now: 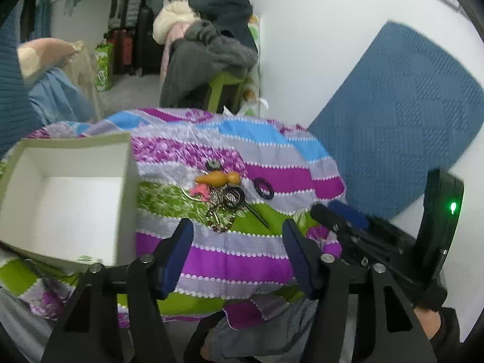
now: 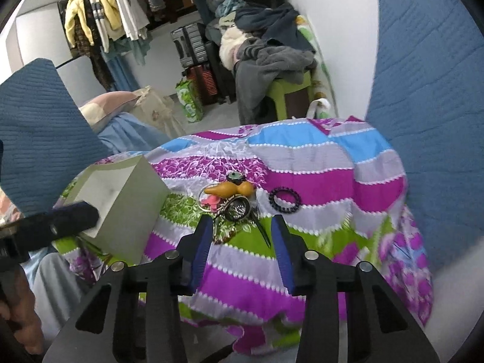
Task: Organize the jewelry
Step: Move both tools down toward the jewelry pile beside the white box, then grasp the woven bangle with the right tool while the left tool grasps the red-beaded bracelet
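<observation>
Both my grippers, left (image 1: 239, 227) and right (image 2: 240, 224), hang open and empty just short of the tangled jewelry pile (image 2: 230, 202) beside the white box (image 1: 75, 193), so one pinch could drag several linked pieces.

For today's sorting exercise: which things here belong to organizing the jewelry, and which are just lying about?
Belongs to the job:
- jewelry pile
- black beaded bracelet
- orange wooden piece
- open white box

Just lying about:
- blue mat
- heap of clothes
- suitcases

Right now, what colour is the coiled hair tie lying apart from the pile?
Black hair tie, clearest in the right wrist view.
</observation>
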A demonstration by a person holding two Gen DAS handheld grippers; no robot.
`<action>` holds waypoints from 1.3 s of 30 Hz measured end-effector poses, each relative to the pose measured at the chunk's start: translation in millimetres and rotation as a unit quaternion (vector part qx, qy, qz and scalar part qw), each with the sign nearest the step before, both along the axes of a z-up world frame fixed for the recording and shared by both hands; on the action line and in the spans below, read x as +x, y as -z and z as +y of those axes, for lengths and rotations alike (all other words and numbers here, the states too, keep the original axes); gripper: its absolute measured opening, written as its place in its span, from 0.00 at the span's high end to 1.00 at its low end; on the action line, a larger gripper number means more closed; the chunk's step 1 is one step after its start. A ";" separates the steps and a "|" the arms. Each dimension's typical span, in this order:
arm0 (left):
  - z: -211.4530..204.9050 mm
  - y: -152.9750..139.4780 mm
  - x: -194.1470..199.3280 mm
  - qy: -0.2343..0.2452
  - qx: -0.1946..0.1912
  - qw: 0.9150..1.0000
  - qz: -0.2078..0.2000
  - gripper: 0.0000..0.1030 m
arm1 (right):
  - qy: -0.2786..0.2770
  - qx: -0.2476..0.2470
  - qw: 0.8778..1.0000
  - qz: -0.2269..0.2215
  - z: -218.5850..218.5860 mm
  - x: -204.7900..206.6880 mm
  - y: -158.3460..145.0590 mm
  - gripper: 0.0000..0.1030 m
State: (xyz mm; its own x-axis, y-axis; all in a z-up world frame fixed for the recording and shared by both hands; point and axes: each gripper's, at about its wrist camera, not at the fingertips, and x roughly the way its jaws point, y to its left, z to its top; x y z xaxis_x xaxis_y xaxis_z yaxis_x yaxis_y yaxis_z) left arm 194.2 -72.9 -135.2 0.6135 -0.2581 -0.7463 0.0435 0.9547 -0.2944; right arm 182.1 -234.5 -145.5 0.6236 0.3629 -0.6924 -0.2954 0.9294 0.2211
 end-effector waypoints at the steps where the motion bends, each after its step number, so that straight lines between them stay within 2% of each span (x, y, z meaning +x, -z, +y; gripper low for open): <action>1: -2.1 7.5 4.9 -0.004 0.006 1.000 0.006 0.45 | 0.003 -0.003 1.000 0.003 -0.5 7.6 5.6 0.65; 6: -14.4 54.9 29.7 0.006 0.010 0.999 0.046 0.59 | -0.013 0.027 0.998 0.048 -3.4 43.9 38.4 0.69; 15: -16.5 105.9 70.0 0.014 0.008 0.998 0.056 0.62 | -0.072 0.037 0.993 0.088 12.1 90.7 86.0 0.75; 16: -15.8 111.5 76.2 0.013 0.009 0.998 0.059 0.63 | -0.075 0.038 0.992 0.092 12.8 93.8 89.1 0.76; 18: -14.1 121.7 87.5 0.011 0.009 0.998 0.068 0.71 | -0.085 0.038 0.991 0.098 14.6 101.2 96.6 0.76; 24: -16.4 141.2 111.9 0.020 0.026 0.997 0.073 0.71 | -0.111 0.027 0.988 0.102 19.3 116.1 108.6 0.76; 30: -22.1 151.2 126.3 0.040 0.065 0.995 0.071 0.71 | -0.132 0.016 0.986 0.103 27.9 120.7 113.4 0.79; 33: -20.2 155.4 131.8 0.047 0.052 0.995 0.070 0.77 | -0.136 0.005 0.985 0.110 31.4 123.6 119.1 0.84; 37: -25.1 160.1 135.5 0.055 0.055 0.994 0.071 0.94 | -0.144 -0.009 0.984 0.105 35.2 121.4 118.8 0.91; 39: -25.2 159.1 134.8 0.052 0.050 0.995 0.070 0.96 | -0.142 -0.014 0.985 0.101 36.2 120.3 117.7 0.93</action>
